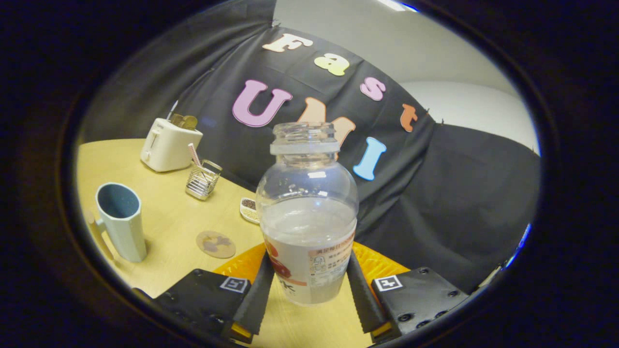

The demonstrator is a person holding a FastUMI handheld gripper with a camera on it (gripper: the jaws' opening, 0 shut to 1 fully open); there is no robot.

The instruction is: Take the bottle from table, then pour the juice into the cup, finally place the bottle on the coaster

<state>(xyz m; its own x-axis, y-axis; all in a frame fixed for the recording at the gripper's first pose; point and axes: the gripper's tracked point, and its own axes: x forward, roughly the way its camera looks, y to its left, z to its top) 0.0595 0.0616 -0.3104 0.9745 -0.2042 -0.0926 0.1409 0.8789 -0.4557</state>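
Note:
A clear open bottle (307,212) with a printed label and pale liquid in its lower half stands upright between my fingers. My gripper (307,278) is shut on the bottle, both black fingers pressing its labelled lower body, and it appears lifted off the table. A pale blue-green cup (121,222) with a handle stands on the wooden table (169,217), to the left and beyond the fingers. A round brownish coaster (215,244) lies flat between the cup and the bottle, just ahead of the left finger.
At the back of the table stand a white toaster (167,144) and a wire holder (203,180) with a pink stick. A small white dish (250,209) of grains sits behind the bottle. An orange mat (377,265) lies under the bottle. Black cloth walls the table's far side.

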